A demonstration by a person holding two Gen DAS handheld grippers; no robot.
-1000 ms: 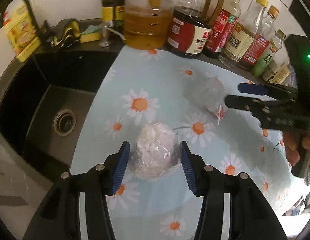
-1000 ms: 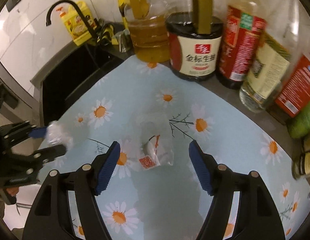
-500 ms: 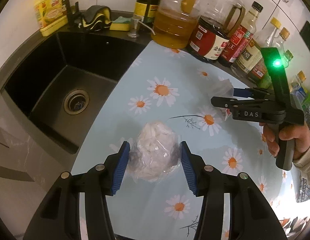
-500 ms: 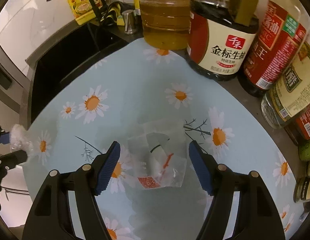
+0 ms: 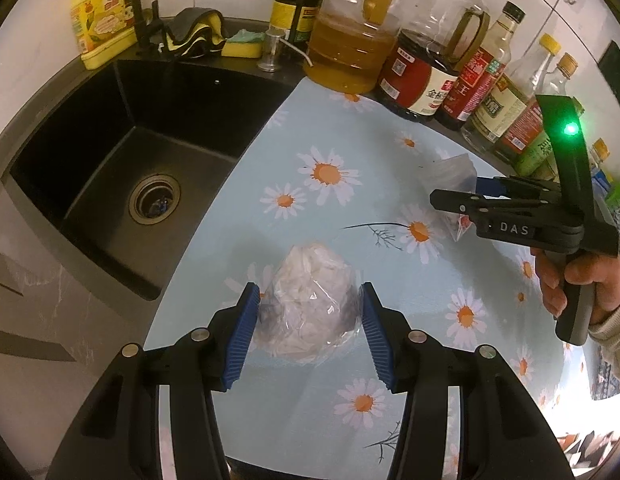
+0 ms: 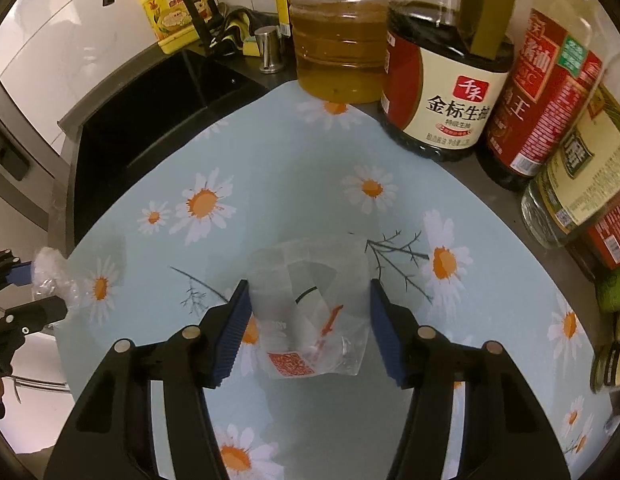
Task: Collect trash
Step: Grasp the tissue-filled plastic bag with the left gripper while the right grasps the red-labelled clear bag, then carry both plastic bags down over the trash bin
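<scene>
Between right hand-held gripper (image 6: 310, 322) closing jaws: clear wrapper (image 6: 313, 312) | untouched

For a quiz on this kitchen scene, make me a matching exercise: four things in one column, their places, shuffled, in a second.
Things:
1. white crumpled wad
2. clear wrapper
3. yellow sponge
4. oil jug

Places:
A. on the ledge behind the sink
B. between the pads of the left gripper
C. at the far end of the daisy cloth, next to the soy sauce bottle
D. between the closing jaws of the right gripper

Pairs: 1-B, 2-D, 3-A, 4-C
</scene>
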